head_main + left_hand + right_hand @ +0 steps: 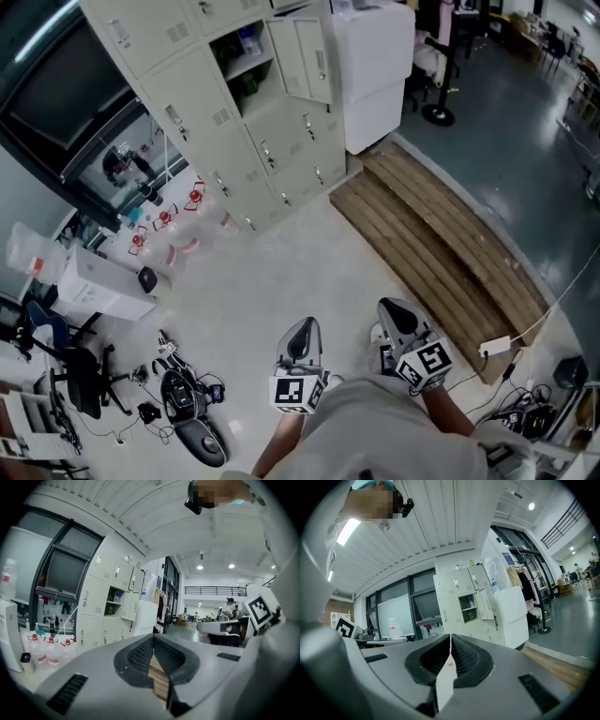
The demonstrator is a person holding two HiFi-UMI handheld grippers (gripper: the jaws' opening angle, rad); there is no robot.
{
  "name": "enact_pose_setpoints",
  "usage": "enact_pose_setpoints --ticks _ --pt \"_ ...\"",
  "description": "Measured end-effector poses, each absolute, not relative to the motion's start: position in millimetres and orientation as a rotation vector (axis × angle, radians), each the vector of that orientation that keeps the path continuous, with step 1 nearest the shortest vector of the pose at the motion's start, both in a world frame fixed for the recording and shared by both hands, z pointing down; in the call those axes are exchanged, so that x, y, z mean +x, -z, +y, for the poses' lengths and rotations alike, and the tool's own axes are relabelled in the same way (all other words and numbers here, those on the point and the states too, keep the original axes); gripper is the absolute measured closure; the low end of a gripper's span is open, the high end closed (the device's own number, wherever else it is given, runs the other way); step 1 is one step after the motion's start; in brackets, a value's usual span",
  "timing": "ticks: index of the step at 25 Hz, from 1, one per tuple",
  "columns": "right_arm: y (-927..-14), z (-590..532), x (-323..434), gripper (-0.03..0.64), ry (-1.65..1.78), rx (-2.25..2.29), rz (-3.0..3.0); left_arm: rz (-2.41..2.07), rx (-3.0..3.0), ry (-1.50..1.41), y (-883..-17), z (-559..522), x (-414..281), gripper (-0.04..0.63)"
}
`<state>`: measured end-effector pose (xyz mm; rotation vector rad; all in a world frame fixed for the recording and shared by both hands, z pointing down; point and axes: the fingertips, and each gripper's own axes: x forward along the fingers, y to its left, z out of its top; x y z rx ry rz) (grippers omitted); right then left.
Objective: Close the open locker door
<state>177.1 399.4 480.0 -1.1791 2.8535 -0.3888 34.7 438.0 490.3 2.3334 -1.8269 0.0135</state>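
Left tongs (302, 330) and right tongs (397, 317) point forward side by side, jaws seemingly pressed together, holding nothing.

The left gripper (304, 326) and right gripper (390, 309) are pale grey shells with black mesh-textured fingers (140, 656), a black-and-white marker cube (297, 394) behind them, below a light grey top (394, 436).

pale grey metal locker door (306, 58), middle row of locker bank (202, 122), swung wide open to right, upright, inner face showing, handle visible

pale floor (281, 267), wooden platform (431, 239), office chair (82, 380), ribbed ceiling (154, 524) with lamps (200, 567).
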Motion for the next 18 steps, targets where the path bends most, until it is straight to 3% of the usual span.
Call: enact_pose_setpoints --ticks 18 --pt "-479.3 257.7 220.0 0.588 0.349 -0.959 2.945 -2.038 2.202 0.052 -472.9 312.4 79.8 0.588"
